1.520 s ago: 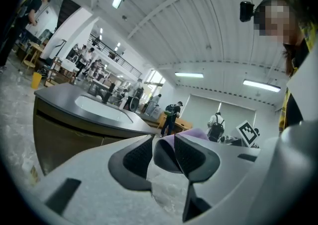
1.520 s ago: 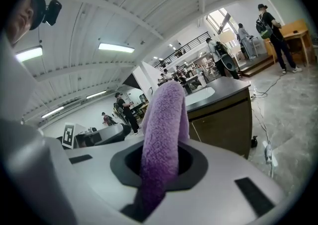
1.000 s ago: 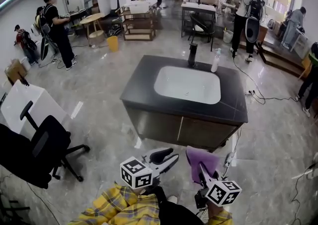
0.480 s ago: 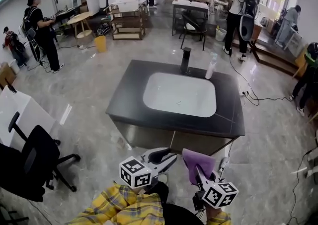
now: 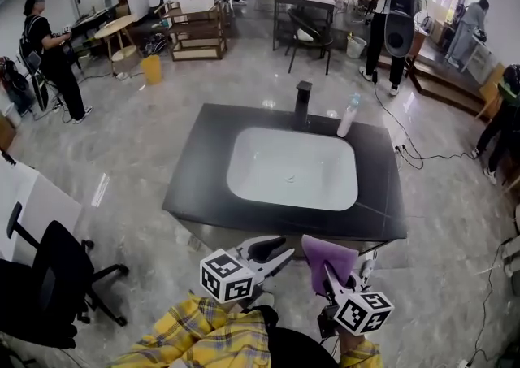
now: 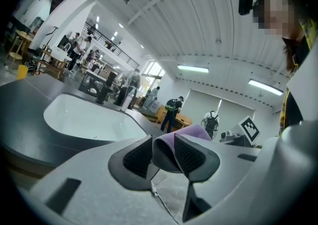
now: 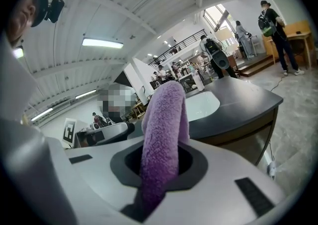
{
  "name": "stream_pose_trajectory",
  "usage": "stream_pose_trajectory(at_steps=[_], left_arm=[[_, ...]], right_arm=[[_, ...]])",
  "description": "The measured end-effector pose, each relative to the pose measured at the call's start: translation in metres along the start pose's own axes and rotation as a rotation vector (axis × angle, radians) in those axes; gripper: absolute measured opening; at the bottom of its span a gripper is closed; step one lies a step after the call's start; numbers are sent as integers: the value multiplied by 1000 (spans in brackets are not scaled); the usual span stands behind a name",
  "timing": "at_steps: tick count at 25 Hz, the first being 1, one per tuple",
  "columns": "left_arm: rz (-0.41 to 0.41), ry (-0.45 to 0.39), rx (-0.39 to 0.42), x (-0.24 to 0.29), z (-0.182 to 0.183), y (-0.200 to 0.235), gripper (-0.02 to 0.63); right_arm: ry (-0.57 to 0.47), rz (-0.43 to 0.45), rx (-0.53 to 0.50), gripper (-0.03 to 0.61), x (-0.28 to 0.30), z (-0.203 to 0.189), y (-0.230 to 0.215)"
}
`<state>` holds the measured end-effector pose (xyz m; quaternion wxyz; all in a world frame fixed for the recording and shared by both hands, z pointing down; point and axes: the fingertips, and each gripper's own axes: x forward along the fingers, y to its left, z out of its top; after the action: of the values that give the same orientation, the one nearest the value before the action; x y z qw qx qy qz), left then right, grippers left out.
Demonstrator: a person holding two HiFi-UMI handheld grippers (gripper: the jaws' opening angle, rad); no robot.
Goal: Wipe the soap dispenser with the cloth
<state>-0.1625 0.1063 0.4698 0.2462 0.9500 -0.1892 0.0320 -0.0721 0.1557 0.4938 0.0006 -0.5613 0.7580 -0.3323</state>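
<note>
**Black counter in an open hall: dispenser upright at the back, cloth gripped at the front**

A large hall with a grey marble floor is seen, and a black counter (image 5: pixel 199 188) stands in the middle of it. One white basin (image 5: pixel 292 167) is sunk into the countertop. One black faucet (image 5: pixel 302 102) is set at the middle of the back edge.

One soap dispenser (image 5: pixel 348 117) is seen, a pale bottle standing upright on the countertop. It is placed near the back right corner of the basin, just right of the faucet and apart from it. Its long axis is held vertical, with the pump head at the top.

One cloth (image 5: pixel 327 253), purple, is found off the counter, just in front of its front edge. Its long axis is directed out of the jaws and up toward the counter. In the right gripper view it is shown as a folded strip.

Two grippers are counted, both in front of the front edge. The right gripper (image 5: pixel 329 273) is closed on the cloth, which is pinched between its pads. The left gripper (image 5: pixel 272 254) is held with its jaws partly apart, and nothing is gripped or touched by them. The cloth seen past its gap lies beyond it, in the other gripper.
</note>
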Motion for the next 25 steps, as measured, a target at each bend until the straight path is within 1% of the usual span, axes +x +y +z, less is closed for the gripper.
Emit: stream_pose_trajectory(at_steps=[4,7,13,17,20,25], left_arm=[[-23,6,-3,7,14,23,129],[-39,16,0,19,17,36,130],[-52,27,-22,35,23,57,130],[-41,18,-14,44,34,68,130],[-16,0,-1,54,46,80,129],[18,-34,20,85,73,94,129]], right_arm=[[-4,-15,-5,37,27,15,1],[-2,-28,-16,37,38,22,-6],[18,-56,-12,37,58,33,-18],[1,-46,-24,37,73,51,-25],[-4,-34,-34,37,86,65,-38],[-3,10,-49,37,105,93,-60]])
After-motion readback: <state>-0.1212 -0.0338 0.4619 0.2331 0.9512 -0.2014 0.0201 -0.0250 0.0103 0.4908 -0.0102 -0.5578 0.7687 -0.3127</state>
